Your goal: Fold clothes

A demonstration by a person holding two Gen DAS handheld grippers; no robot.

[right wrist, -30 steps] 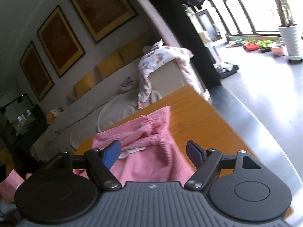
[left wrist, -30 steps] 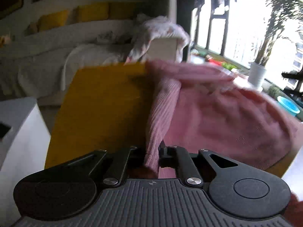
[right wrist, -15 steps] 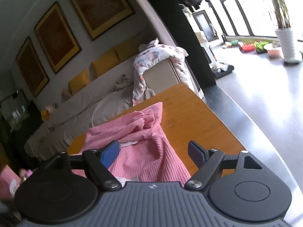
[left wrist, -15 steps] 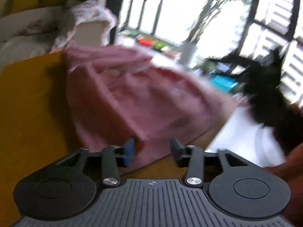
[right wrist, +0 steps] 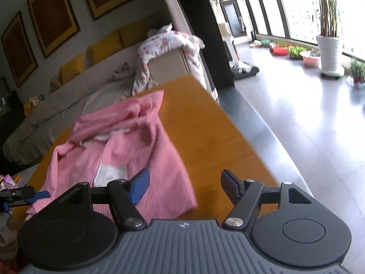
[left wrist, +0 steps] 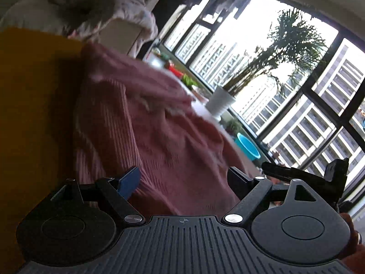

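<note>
A pink ribbed garment [right wrist: 127, 150] lies on the orange table [right wrist: 216, 141], partly folded, with a white label [right wrist: 109, 173] showing. It also shows in the left wrist view [left wrist: 159, 132]. My left gripper [left wrist: 184, 180] is open and empty, just above the garment's near edge. My right gripper [right wrist: 184, 185] is open and empty over the garment's near right corner. The left gripper's tip shows at the far left of the right wrist view [right wrist: 25, 197], and the right gripper shows at the right of the left wrist view [left wrist: 305, 178].
A sofa with yellow cushions [right wrist: 102, 48] and a floral cloth [right wrist: 168, 43] stands beyond the table. A white plant pot [right wrist: 330, 54] and small planters [right wrist: 294, 52] sit on the floor by the windows. A blue basin [left wrist: 248, 146] is on the floor.
My left gripper let go of the pink sleeve, opened, and turned toward the window. The garment now lies flatter on the table. My right gripper stayed open and drew back slightly.
</note>
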